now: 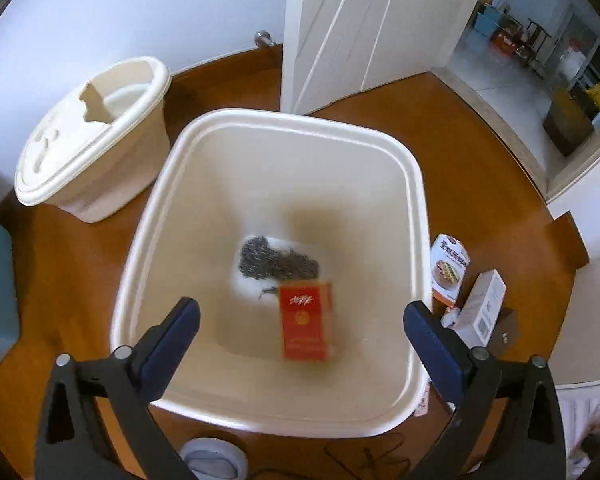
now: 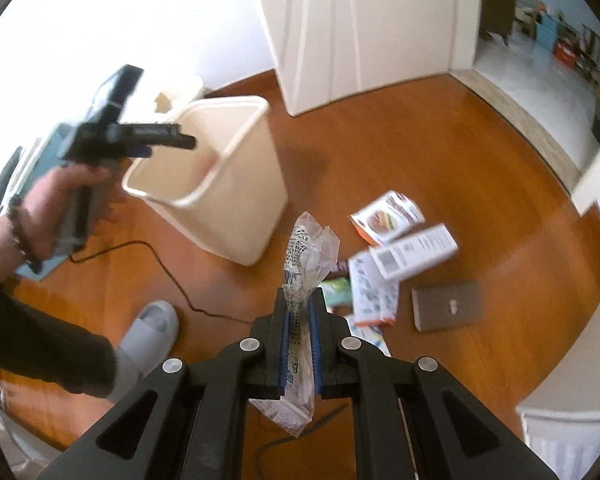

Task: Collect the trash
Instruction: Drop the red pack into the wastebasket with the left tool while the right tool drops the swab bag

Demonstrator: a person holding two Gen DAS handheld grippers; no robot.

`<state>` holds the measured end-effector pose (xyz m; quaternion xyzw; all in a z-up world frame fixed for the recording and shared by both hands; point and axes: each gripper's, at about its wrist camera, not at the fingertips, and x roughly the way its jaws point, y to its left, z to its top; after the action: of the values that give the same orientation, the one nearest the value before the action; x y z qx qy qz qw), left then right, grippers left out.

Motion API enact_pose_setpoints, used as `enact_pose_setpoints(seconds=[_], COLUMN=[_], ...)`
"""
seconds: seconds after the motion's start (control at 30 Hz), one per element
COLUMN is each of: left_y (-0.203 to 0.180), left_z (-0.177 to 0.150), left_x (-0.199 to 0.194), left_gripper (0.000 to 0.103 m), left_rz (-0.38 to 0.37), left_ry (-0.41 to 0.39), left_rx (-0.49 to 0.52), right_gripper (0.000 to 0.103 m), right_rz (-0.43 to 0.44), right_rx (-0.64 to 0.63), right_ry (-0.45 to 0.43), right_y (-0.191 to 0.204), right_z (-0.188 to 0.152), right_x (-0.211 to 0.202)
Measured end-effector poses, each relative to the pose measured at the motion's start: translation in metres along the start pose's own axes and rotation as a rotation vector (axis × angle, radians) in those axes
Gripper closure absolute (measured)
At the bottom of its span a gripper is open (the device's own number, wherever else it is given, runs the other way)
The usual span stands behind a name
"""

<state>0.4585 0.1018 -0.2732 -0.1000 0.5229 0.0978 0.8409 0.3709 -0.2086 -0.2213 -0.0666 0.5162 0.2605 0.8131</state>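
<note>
Left gripper [image 1: 300,320] spread wide and gripping nothing, poised over the cream bin [image 1: 414,200]; inside, blurred, a red box [image 1: 306,320] just below a dark grey clump [image 1: 278,260] on the bin's bottom. Right gripper [image 2: 299,312] clenched on a crumpled clear plastic wrapper [image 2: 310,248], raised above the wooden floor [image 2: 480,152] with the bin off to its left. On the floor right of the bin, a cluster of trash: an orange-edged packet [image 2: 388,216], a white carton [image 2: 414,252] partly over a printed packet [image 2: 374,296], and a grey box [image 2: 446,306] beside them.
</note>
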Motion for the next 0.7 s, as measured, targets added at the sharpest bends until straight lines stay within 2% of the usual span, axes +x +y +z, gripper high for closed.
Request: enact_pose_setpoints(seconds=[0.1, 0.2, 0.33, 0.4, 0.47, 0.6, 0.63, 0.67, 0.7], left_y=[0.016, 0.042, 0.084, 0.098, 0.108, 0.121, 0.123, 0.125, 0.127], left_z=[-0.001, -0.011, -0.043, -0.059, -0.067, -0.070, -0.069, -0.067, -0.068], left_x=[-0.020, -0.051, -0.089, -0.105, -0.112, -0.113, -0.114, -0.115, -0.119], left_gripper=[0.000, 0.000, 0.000, 0.000, 0.000, 0.000, 0.000, 0.000, 0.000], left_rz=[0.002, -0.023, -0.024, -0.012, -0.003, -0.034, -0.035, -0.033, -0.031], left_ry=[-0.030, -0.062, -0.081, -0.100, -0.107, -0.100, -0.104, -0.109, -0.115], left_rx=[-0.046, -0.174, -0.354, -0.375, -0.390, -0.432, -0.432, -0.430, -0.430], right_gripper=[0.093, 0.093, 0.093, 0.093, 0.093, 0.092, 0.087, 0.068, 0.054], right_rz=[0.002, 0.006, 0.080, 0.121, 0.114, 0.120, 0.121, 0.101, 0.083], right_rx=[-0.020, -0.047, -0.076, -0.068, -0.061, -0.027, -0.026, -0.016, 0.011], right_ry=[0.002, -0.022, -0.064, -0.065, -0.073, -0.060, -0.038, -0.014, 0.018], right_y=[0.018, 0.044, 0.087, 0.109, 0.125, 0.147, 0.151, 0.155, 0.156], right_z=[0.023, 0.055, 0.099, 0.125, 0.146, 0.177, 0.181, 0.186, 0.189], right_x=[0.002, 0.008, 0.021, 0.039, 0.058, 0.104, 0.119, 0.131, 0.146])
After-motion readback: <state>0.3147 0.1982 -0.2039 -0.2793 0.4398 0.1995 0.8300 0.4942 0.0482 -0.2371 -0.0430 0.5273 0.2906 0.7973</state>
